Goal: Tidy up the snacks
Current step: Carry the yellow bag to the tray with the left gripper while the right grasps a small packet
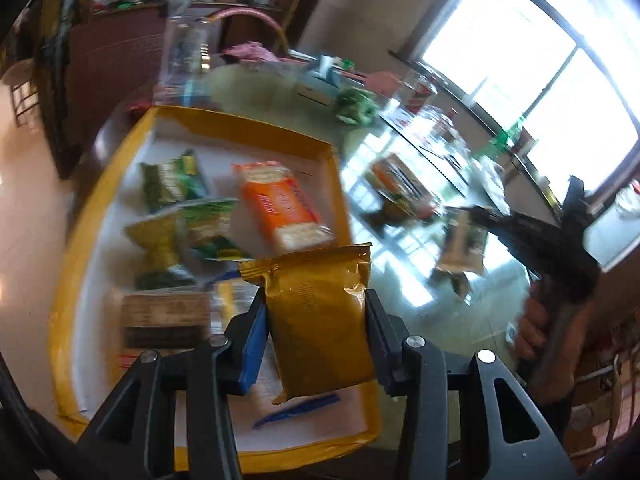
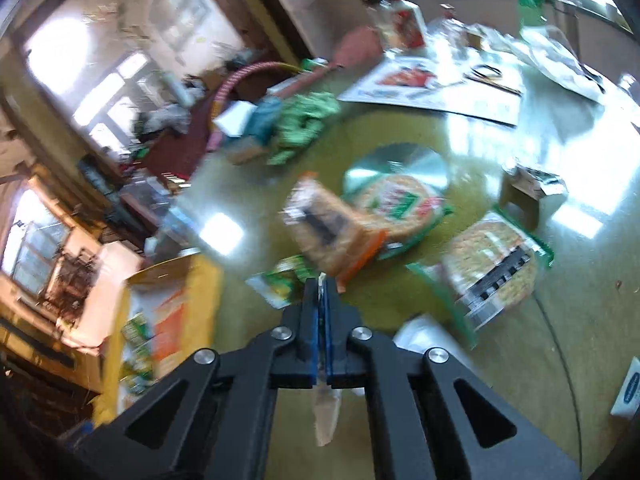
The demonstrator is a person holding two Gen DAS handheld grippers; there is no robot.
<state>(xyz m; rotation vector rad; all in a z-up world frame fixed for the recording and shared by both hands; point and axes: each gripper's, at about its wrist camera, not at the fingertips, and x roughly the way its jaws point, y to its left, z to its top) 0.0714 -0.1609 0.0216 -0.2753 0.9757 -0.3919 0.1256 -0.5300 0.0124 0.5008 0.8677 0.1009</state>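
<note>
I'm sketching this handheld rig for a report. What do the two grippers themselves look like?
Both the left gripper and the right gripper are matte black linkage frames with triangular cut-outs, silver round pivot pins and blue pads lining the fingers. No cables, markings or sleeves show.

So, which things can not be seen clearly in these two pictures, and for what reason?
- Left wrist view: the printing on the snacks in the yellow tray is lost to motion blur.
- Left wrist view: the lower end of the gold packet is hidden behind the left gripper.
- Right wrist view: the right gripper pinches an orange-edged packet by its seal; its label is blurred.
</note>
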